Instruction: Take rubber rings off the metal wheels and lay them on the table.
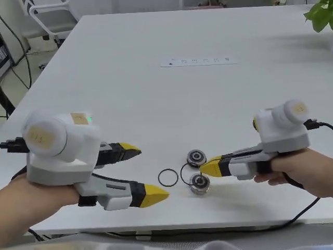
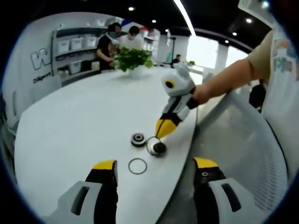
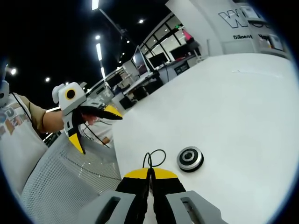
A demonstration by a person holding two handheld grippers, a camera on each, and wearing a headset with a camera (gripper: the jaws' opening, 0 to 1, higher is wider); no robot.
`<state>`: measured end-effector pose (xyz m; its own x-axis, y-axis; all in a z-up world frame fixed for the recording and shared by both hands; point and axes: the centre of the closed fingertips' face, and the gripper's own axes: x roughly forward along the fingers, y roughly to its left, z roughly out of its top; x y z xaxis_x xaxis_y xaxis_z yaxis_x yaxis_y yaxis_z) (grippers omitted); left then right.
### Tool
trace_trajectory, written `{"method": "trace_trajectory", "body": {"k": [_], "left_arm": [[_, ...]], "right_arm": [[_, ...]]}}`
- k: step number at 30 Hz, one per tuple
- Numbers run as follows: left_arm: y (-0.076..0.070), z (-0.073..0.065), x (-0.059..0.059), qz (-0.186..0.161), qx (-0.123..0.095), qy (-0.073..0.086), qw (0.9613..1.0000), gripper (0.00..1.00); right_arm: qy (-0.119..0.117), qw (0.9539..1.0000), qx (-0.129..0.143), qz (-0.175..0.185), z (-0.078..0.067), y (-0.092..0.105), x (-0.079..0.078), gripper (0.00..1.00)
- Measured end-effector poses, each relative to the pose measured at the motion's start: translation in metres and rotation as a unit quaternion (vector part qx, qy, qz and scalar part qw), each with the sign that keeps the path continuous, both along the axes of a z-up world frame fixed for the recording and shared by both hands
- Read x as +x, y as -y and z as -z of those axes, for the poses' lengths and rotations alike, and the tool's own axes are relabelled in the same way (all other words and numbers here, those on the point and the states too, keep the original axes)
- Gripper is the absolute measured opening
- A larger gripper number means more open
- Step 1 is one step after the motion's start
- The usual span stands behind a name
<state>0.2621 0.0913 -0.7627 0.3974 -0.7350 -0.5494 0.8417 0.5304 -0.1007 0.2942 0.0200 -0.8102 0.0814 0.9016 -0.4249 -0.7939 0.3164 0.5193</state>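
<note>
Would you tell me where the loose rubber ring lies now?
In the head view, the loose ring lies on the table, just left of the metal wheels.

- Head view: bright, even overhead light on the white worktop, shadows faint.
- Both gripper views: edges bend strongly; ceiling lights glare at the top.

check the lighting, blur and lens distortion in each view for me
Head view: soft even light, faint shadow beside the near metal wheel on the white table, loose rubber ring sharp. Left gripper view: fisheye bows the table edge, ceiling light strip glares, background people soft. Right gripper view: heavy fisheye, dark ceiling, table nearly blown out, right gripper and pinched rubber ring sharp.
</note>
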Motion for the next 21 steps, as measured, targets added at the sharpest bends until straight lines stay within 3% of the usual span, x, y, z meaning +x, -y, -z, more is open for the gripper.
{"method": "trace_trajectory", "body": {"k": [8,21], "left_arm": [[-0.014,-0.002,-0.004,-0.012,0.006,0.005,0.9999,0.69],[-0.026,-0.005,-0.007,-0.025,0.009,0.008,0.9996,0.73]], "right_arm": [[0.004,1.0,0.004,-0.004,-0.004,-0.015,0.003,0.0],[0.001,1.0,-0.005,-0.008,0.005,-0.034,0.006,0.0]]}}
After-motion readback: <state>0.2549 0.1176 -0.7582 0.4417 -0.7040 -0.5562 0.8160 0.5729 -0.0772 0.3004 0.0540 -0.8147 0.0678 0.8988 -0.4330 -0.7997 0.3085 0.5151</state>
